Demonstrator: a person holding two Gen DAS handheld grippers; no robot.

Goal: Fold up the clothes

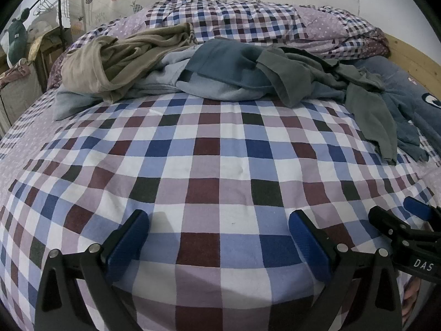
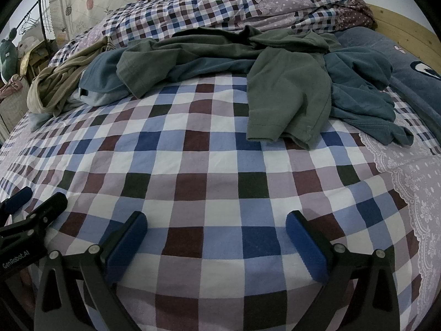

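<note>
Both tongs, the left tongs [image 1: 219,244] and right tongs [image 2: 216,244], hang wide and empty over the bed [image 2: 193,193], so I'd grab the near green shirt [image 2: 286,104] by its edge first.

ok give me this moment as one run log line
phase: pre-grasp | left gripper: open, empty | right gripper: open, empty | grey-green cotton shirt: unfolded, nearest, atop clothes pile | checked bedsheet: bare in front

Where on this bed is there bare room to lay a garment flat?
The checked bedsheet lies bare between the open claws and the heap. Crowded: the grey-green shirt hanging forward at the right, the tan garment at the left, the folded checked quilt behind.
</note>
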